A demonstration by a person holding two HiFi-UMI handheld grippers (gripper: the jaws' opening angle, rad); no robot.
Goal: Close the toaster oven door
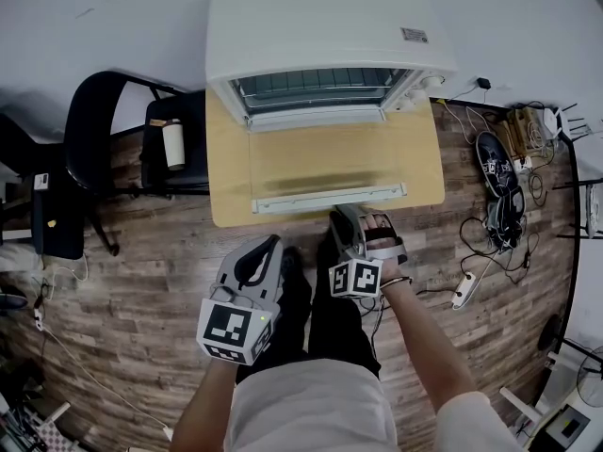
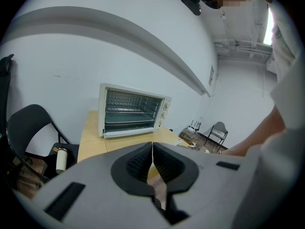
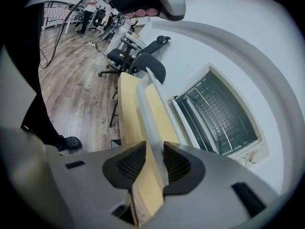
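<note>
The white metal toaster oven [image 1: 330, 40] stands far on the pale wooden table [image 1: 226, 158], its glass door [image 1: 325, 163] lying open. The right gripper [image 3: 153, 163] grasps the door's white bar handle [image 3: 151, 123]; the left gripper [image 2: 152, 159] is clenched and empty. Next, I think, swing the handle up and far.

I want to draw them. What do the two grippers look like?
The left gripper and right gripper are rounded light grey plastic with black ribbed pads inside. Each carries a white cube with black square markers.
</note>
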